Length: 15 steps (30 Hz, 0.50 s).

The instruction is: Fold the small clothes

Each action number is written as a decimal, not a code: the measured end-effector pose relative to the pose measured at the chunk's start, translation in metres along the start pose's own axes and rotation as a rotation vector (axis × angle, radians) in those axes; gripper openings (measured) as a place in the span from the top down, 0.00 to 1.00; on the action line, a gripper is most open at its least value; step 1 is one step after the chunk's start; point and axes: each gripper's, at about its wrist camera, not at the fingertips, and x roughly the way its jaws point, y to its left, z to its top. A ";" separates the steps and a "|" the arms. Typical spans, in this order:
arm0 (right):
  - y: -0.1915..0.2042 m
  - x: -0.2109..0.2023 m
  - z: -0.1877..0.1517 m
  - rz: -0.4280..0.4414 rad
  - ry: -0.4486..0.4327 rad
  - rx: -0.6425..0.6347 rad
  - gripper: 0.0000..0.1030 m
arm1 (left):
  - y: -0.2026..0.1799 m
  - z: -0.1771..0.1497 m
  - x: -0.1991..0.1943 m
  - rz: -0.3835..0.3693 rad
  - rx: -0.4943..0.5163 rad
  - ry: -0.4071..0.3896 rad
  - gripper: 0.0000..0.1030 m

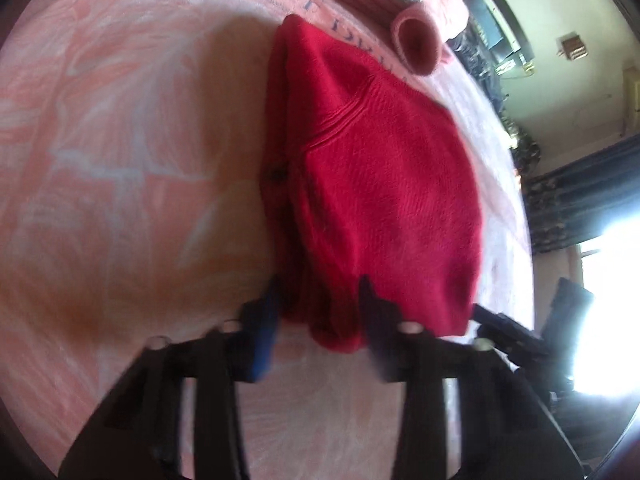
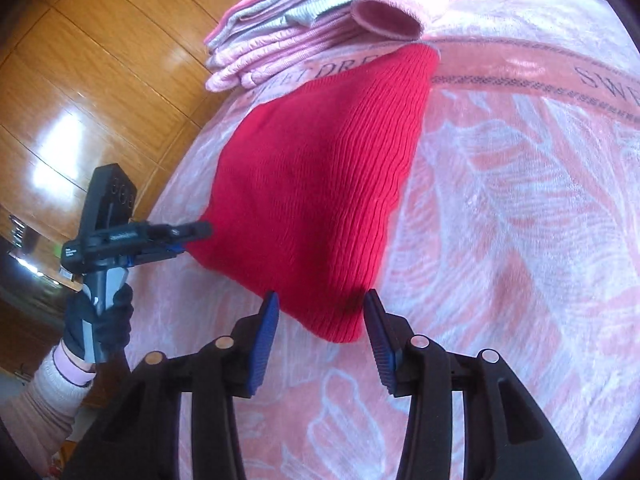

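the red knit garment (image 2: 316, 196) lies on the bed, on a pink patterned blanket (image 2: 520, 208), stretching away ahead of both grippers. the right gripper (image 2: 320, 320) stands wide, its blue pads either side of the nearest corner, not closed on it. the left gripper (image 1: 318, 312) also looks wide in its own view, with the near hem between its fingers; the right view shows it at the garment's left corner (image 2: 188, 240), gloved hand (image 2: 100, 320) on the handle. whether it already pinches cloth i cannot tell.

to do this step well, i judge both grippers should close on the hem corners evenly, catching every layer, then lift and carry together so the fold lands square.

no containers show; beyond the garment's far end sits a stack of folded pink clothes (image 2: 280, 40).
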 end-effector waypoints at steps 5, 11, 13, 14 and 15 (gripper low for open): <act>0.001 0.005 -0.001 0.003 0.013 0.001 0.56 | 0.018 -0.003 -0.006 -0.015 -0.003 0.019 0.85; 0.000 0.005 0.001 0.006 0.012 -0.009 0.56 | 0.021 -0.001 -0.003 -0.070 -0.013 0.040 0.71; -0.001 0.000 0.002 0.006 0.006 -0.012 0.56 | 0.023 0.005 -0.012 -0.092 -0.032 0.017 0.64; -0.003 -0.002 0.002 0.005 0.003 -0.011 0.56 | 0.024 0.012 -0.015 -0.112 -0.047 -0.006 0.64; -0.006 -0.004 0.004 0.005 -0.001 -0.009 0.55 | 0.030 0.022 -0.019 -0.134 -0.071 -0.030 0.64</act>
